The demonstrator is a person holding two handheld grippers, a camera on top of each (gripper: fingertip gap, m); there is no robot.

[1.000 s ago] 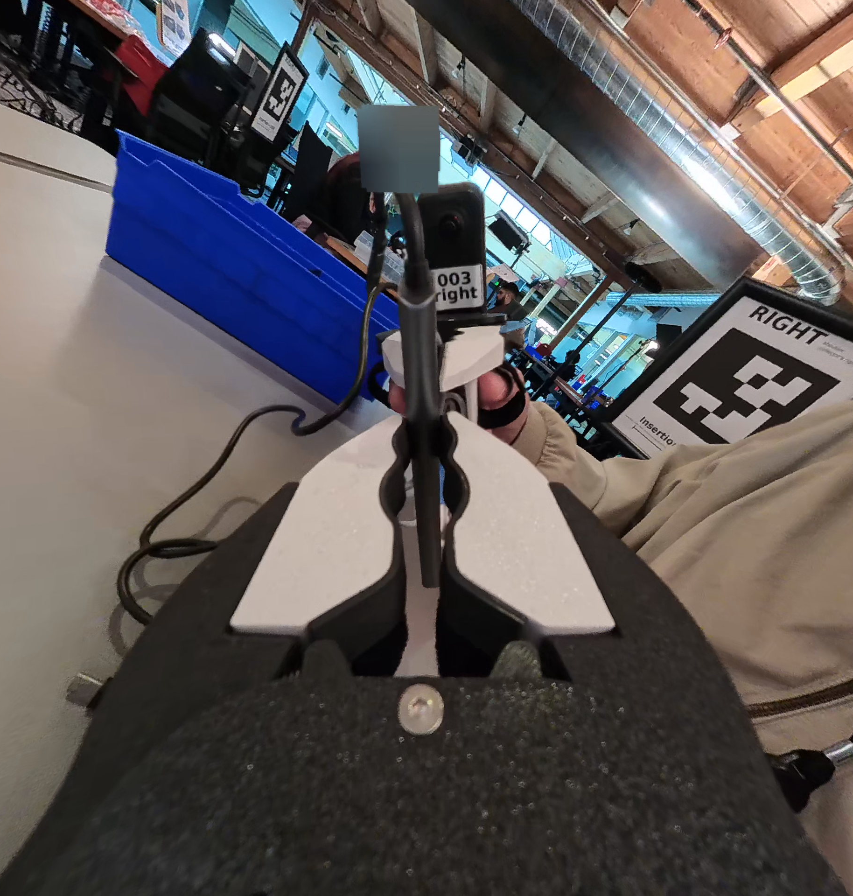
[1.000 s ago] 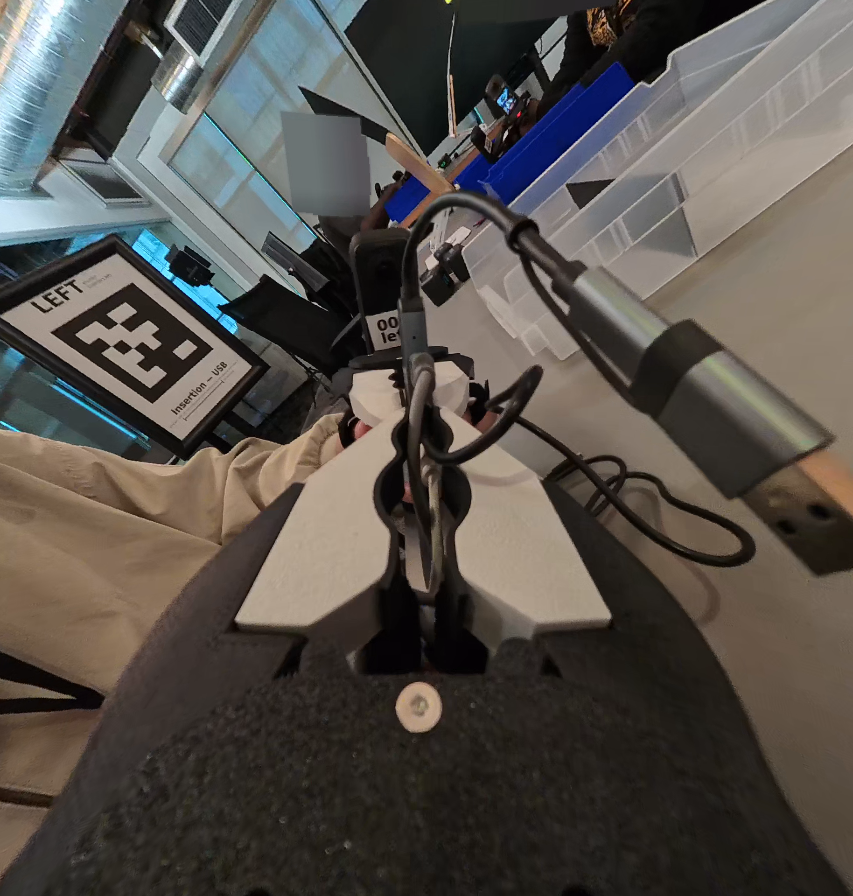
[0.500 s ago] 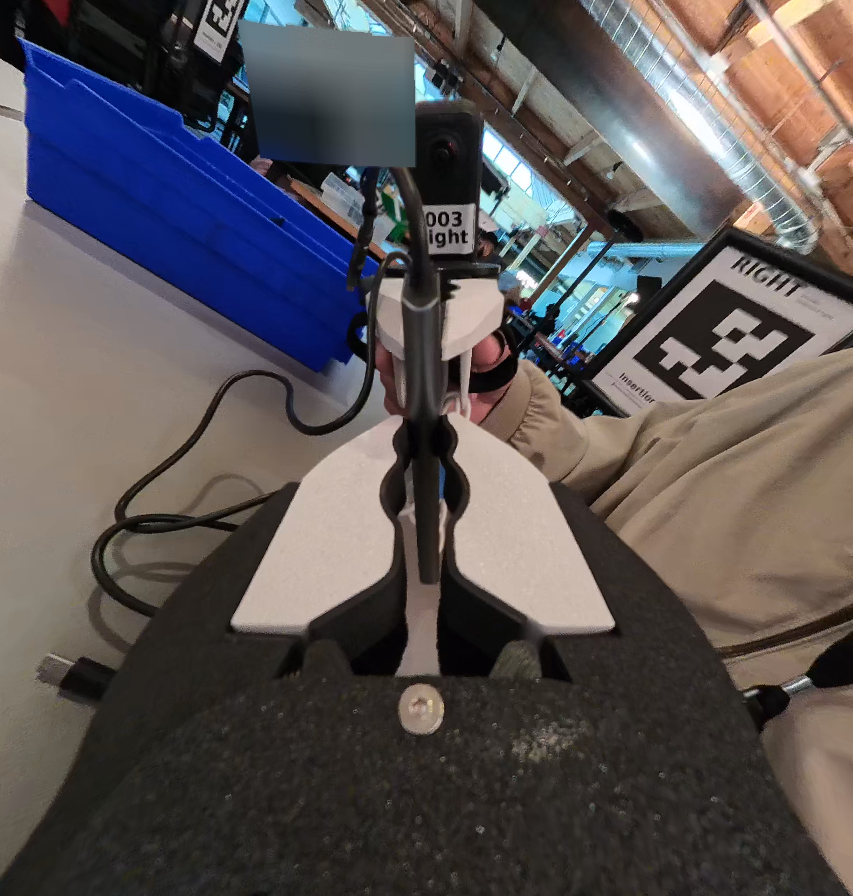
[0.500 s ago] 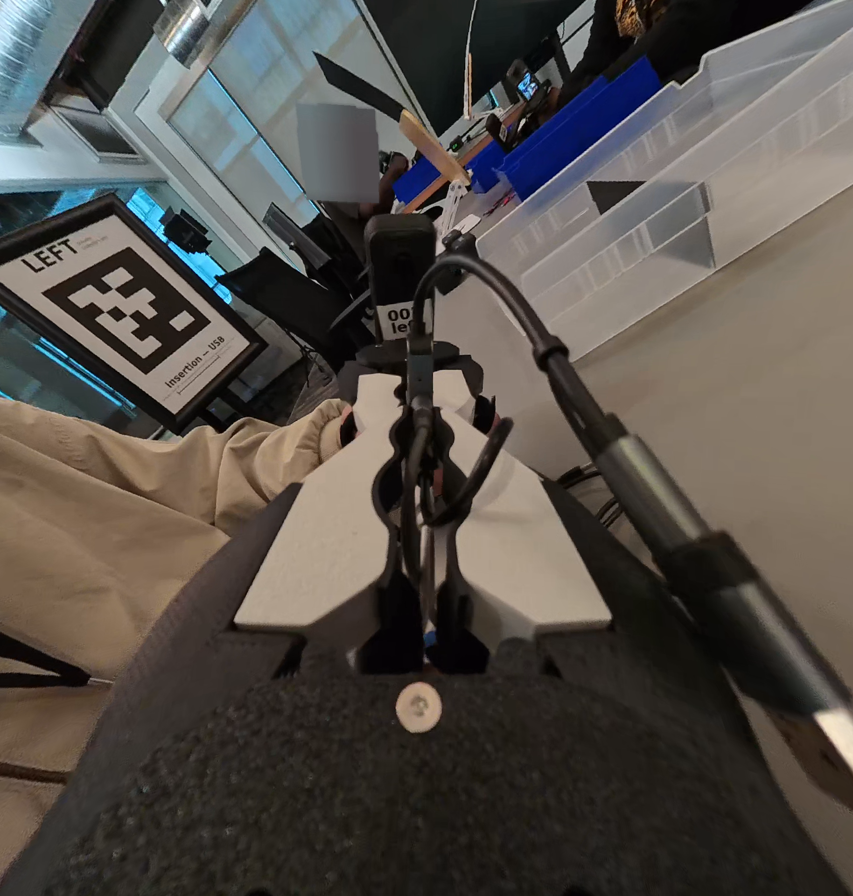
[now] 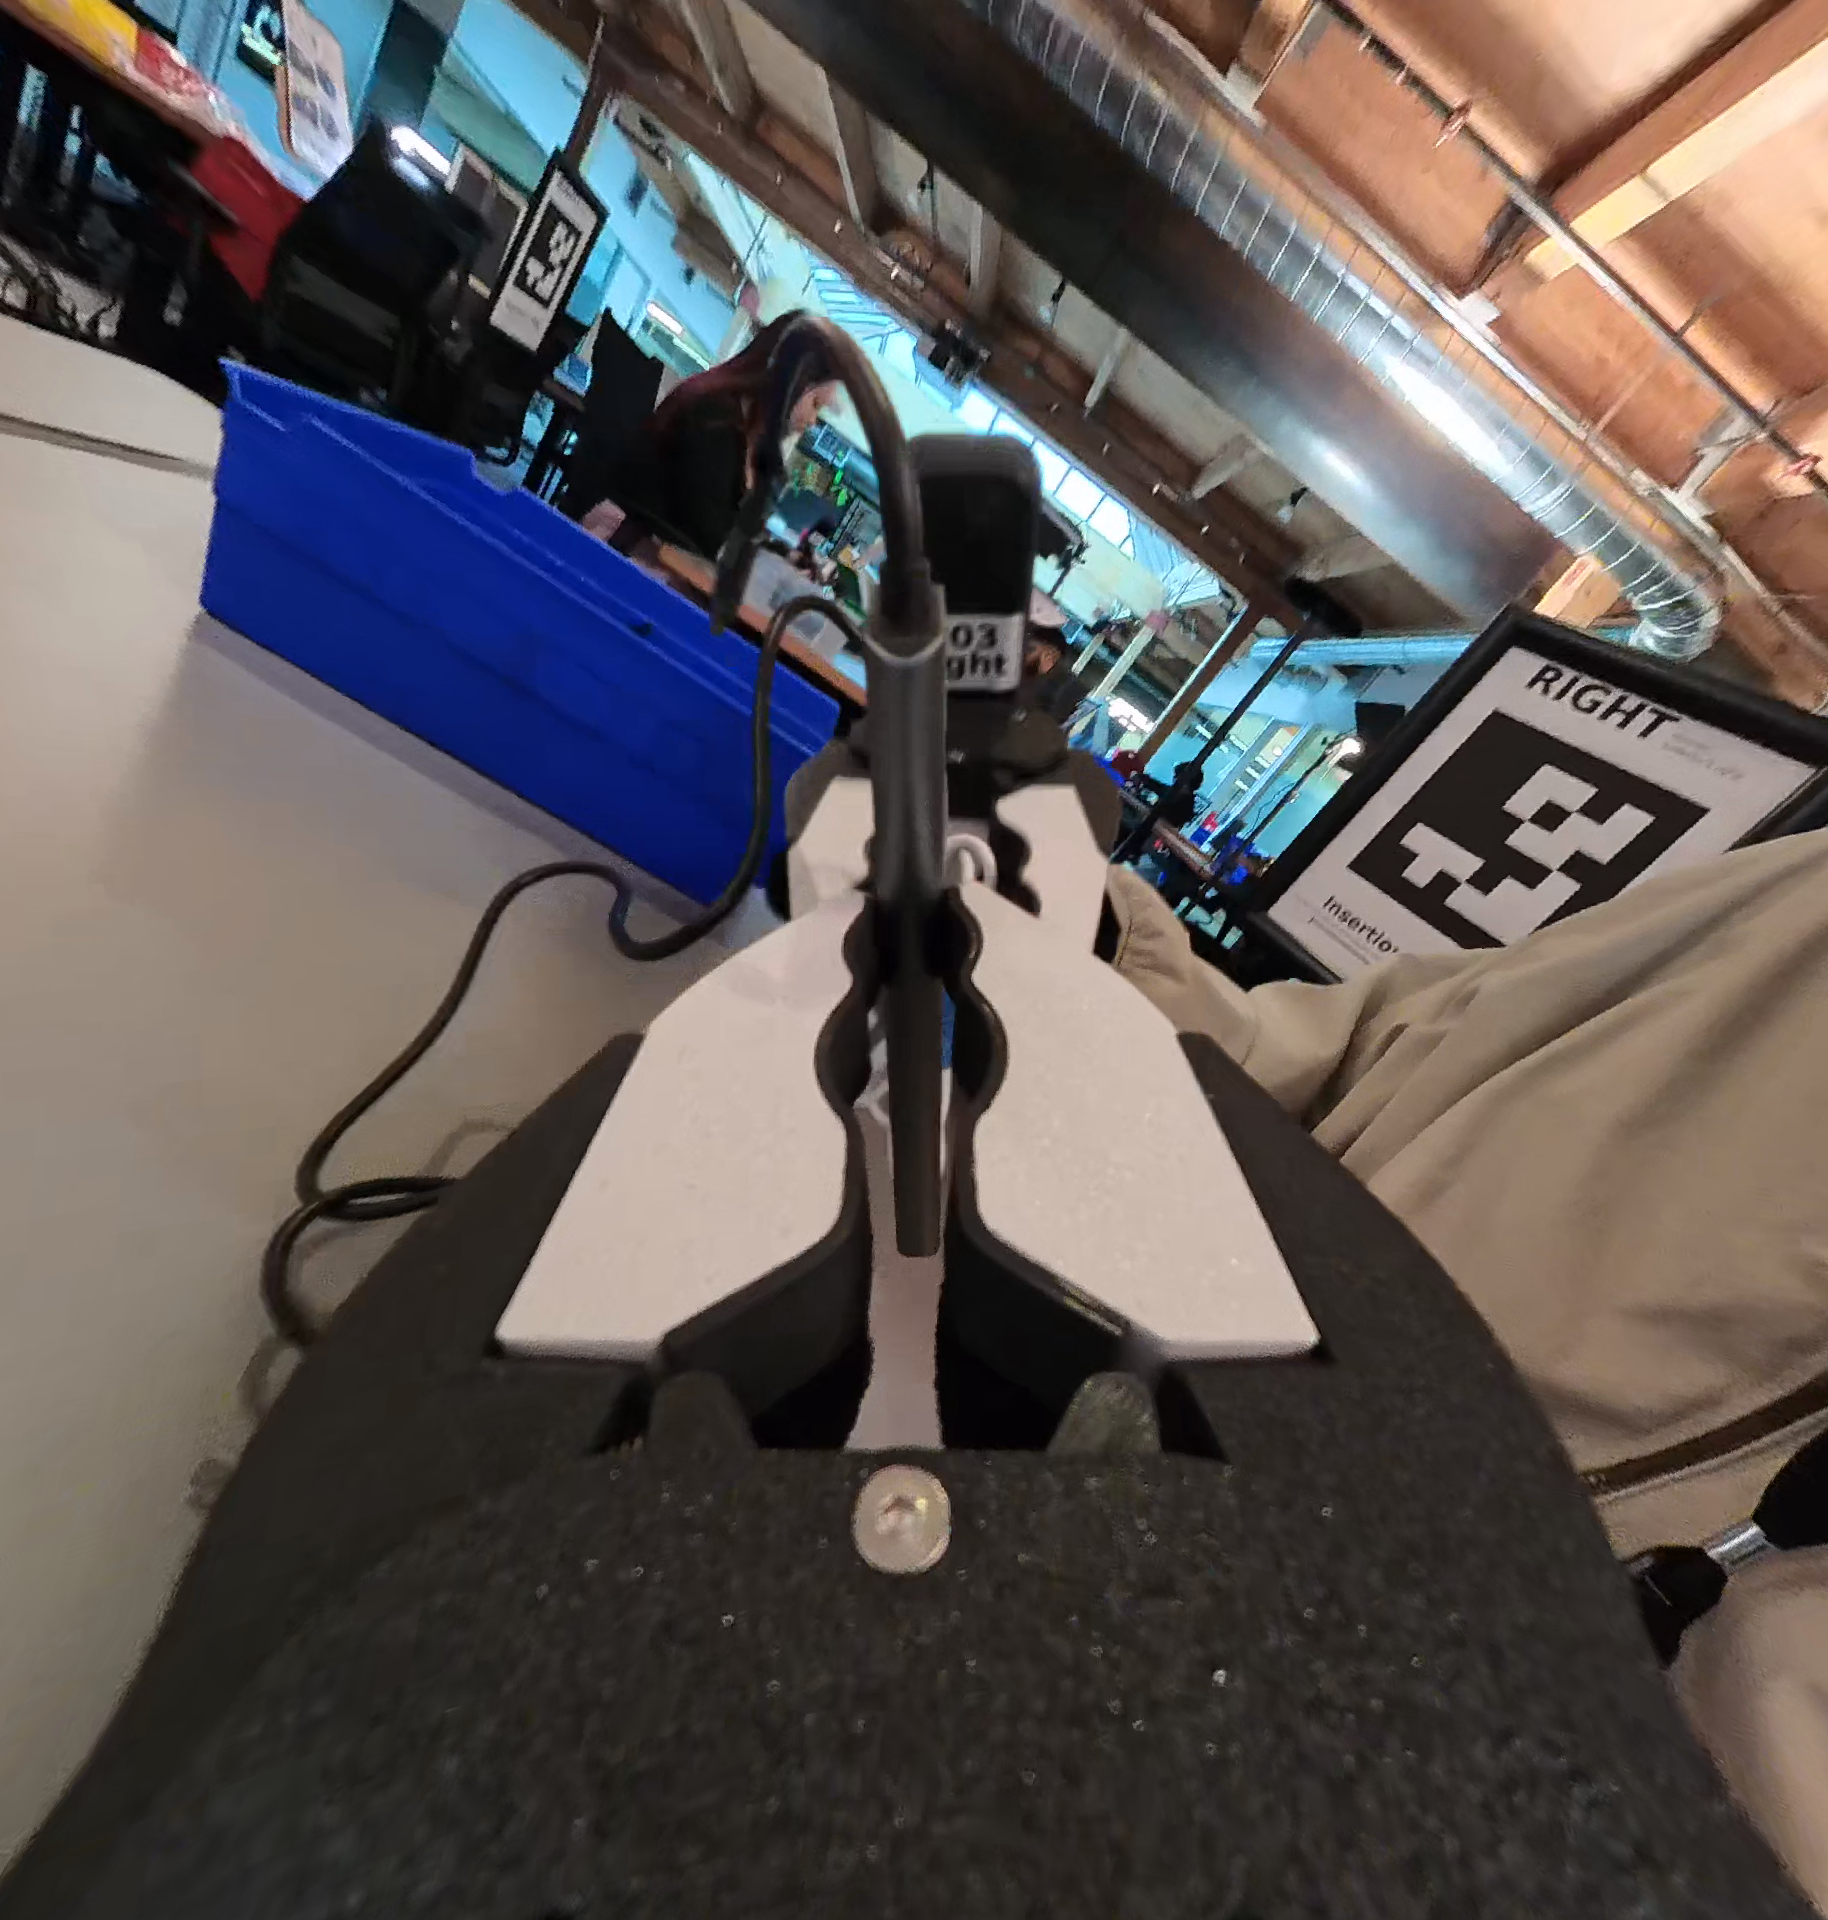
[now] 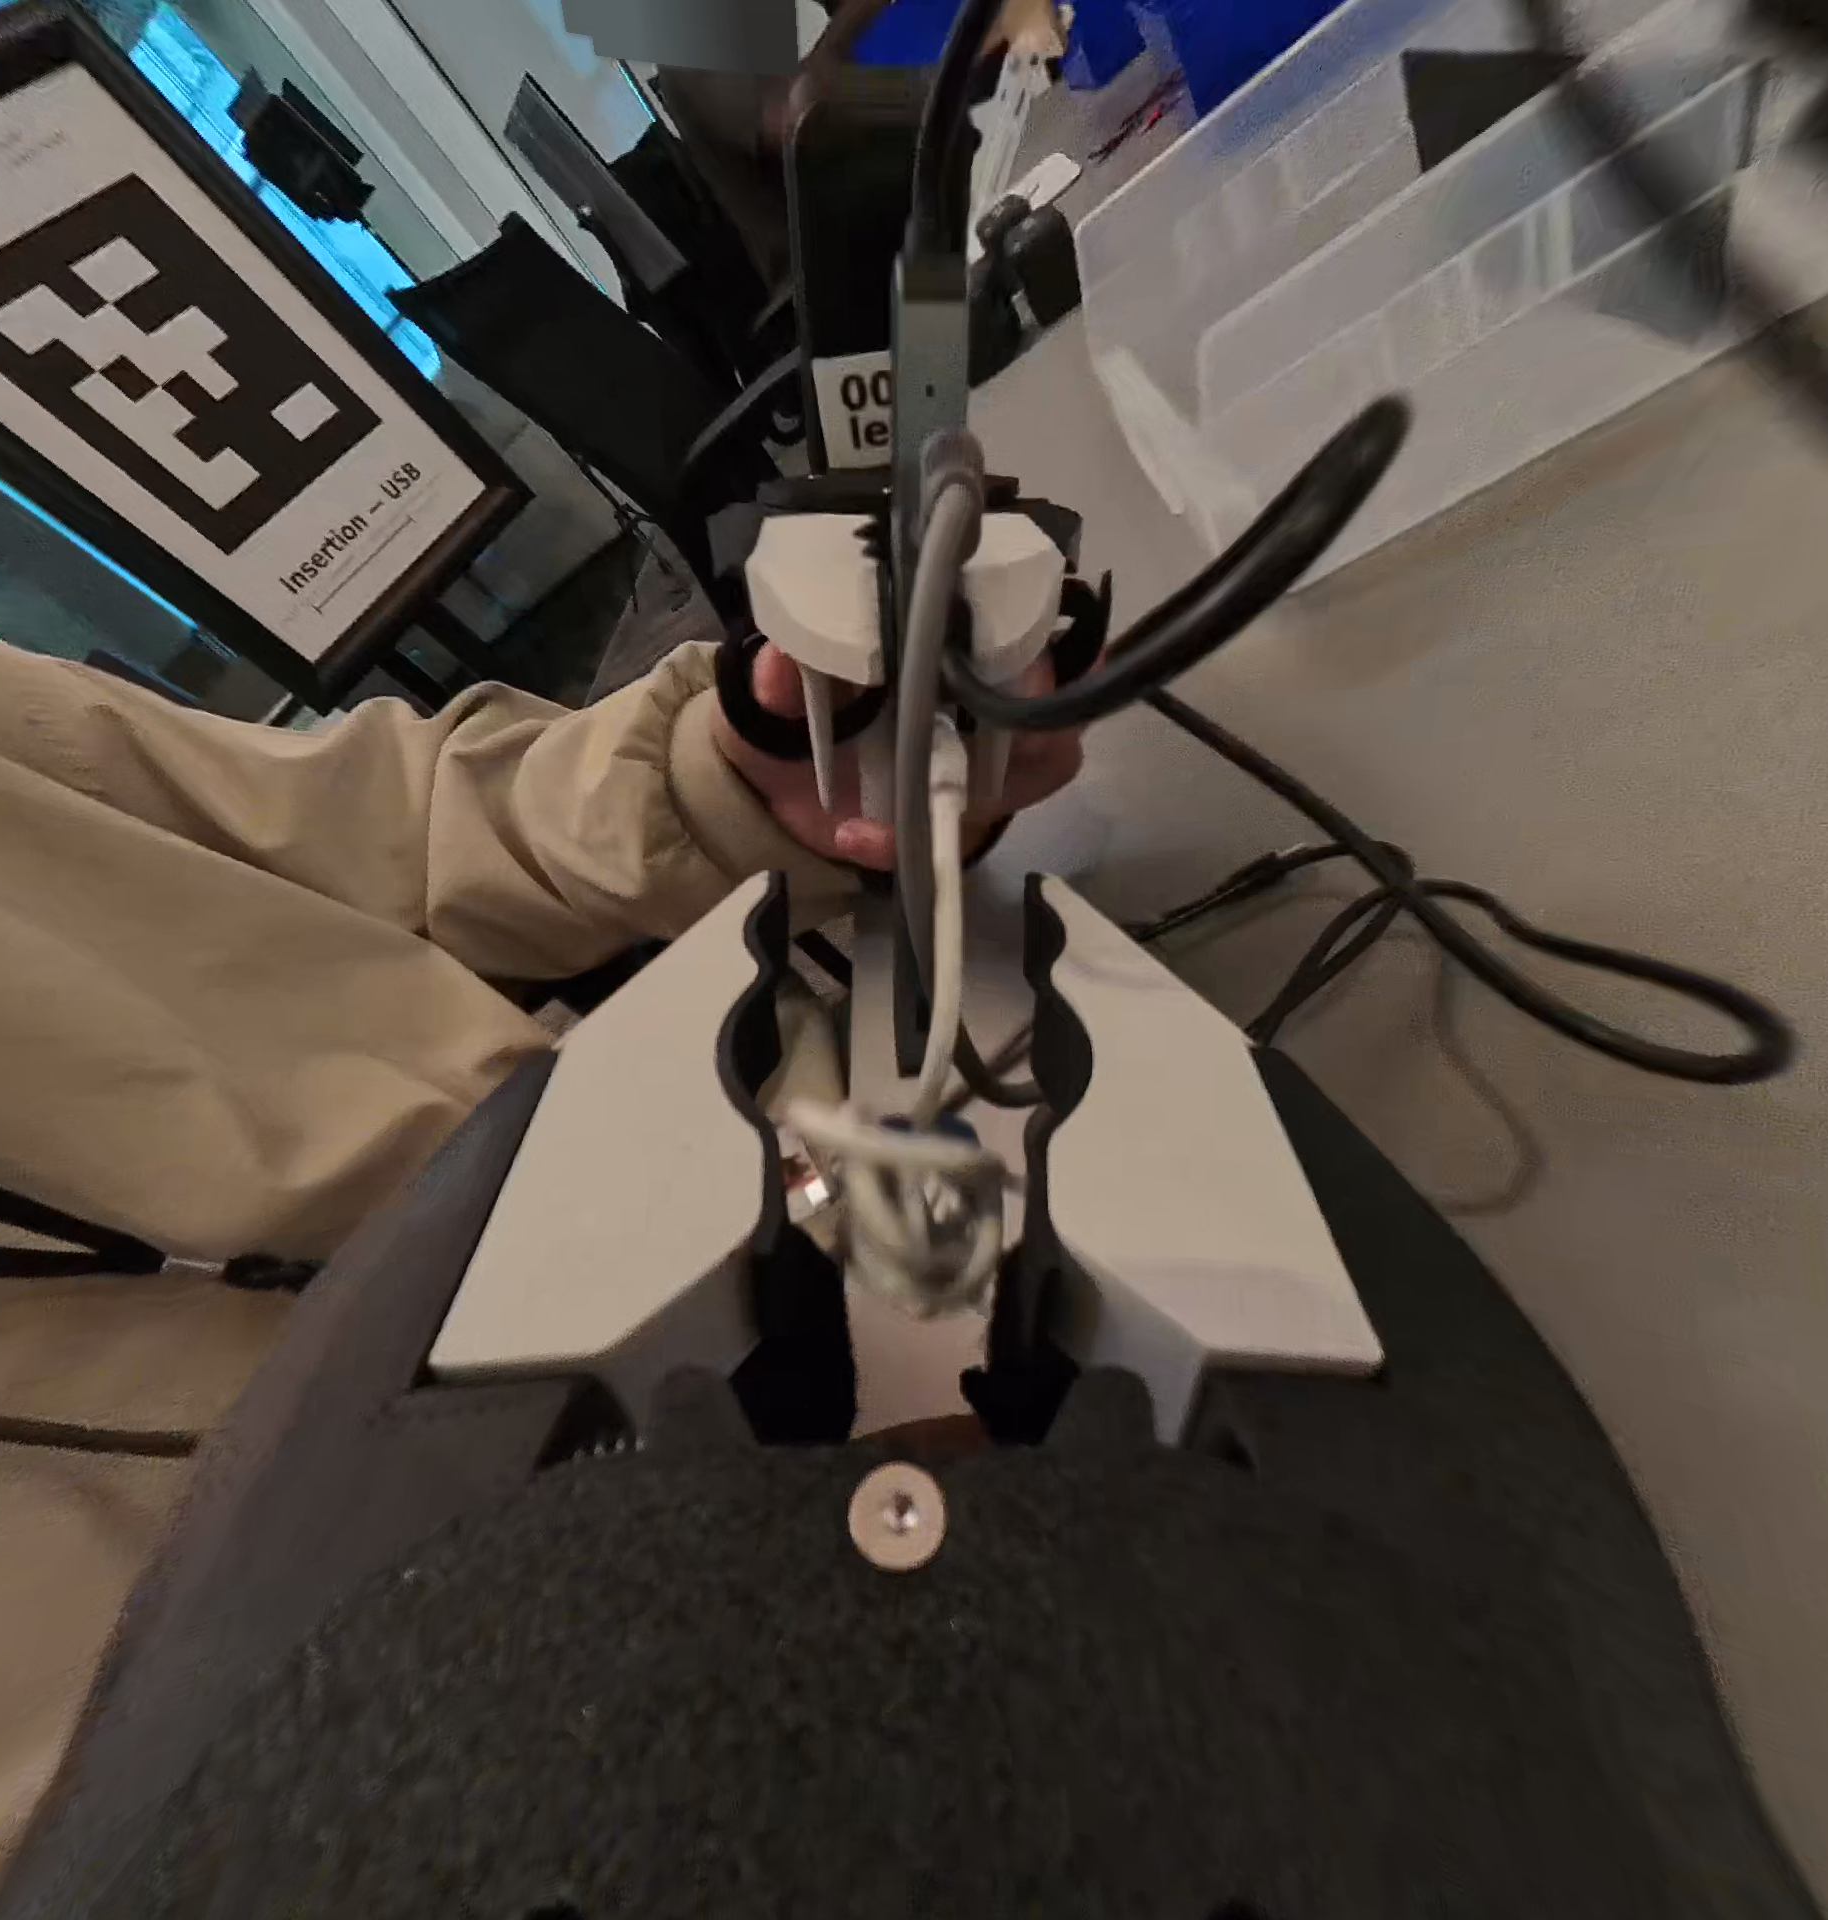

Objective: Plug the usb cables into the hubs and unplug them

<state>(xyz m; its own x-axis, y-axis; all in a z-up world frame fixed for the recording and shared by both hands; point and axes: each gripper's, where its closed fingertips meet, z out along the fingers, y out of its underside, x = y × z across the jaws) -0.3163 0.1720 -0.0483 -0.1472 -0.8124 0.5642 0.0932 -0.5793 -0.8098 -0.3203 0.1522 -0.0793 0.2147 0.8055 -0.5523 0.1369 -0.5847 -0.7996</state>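
My left gripper (image 5: 910, 925) is shut on a thin dark grey hub (image 5: 912, 1039), held edge-on and upright. A black cable (image 5: 868, 436) arcs out of the hub's top. In the right wrist view the hub (image 6: 931, 332) stands in the left gripper (image 6: 915, 592). A grey cable (image 6: 936, 831) runs from the hub's edge down to a blurred, bunched end (image 6: 920, 1195). That end hangs between the spread fingers of my right gripper (image 6: 905, 894), which is open and clamps nothing. The right gripper also shows in the left wrist view (image 5: 941, 842), facing the left one.
A blue bin (image 5: 453, 592) stands at the left on the pale table (image 5: 162, 935). Clear plastic bins (image 6: 1409, 260) stand at the far right. Black cable loops lie on the table (image 6: 1564, 987). Framed marker signs (image 5: 1512, 821) (image 6: 162, 364) stand behind. A beige sleeve (image 6: 318, 883) crosses between the grippers. Less than 4 cm separates the two grippers' tips.
My right gripper has opened and drawn back from the hub, so the grey cable hangs loose. The black cable's metal plug has swung up out of the right wrist view.
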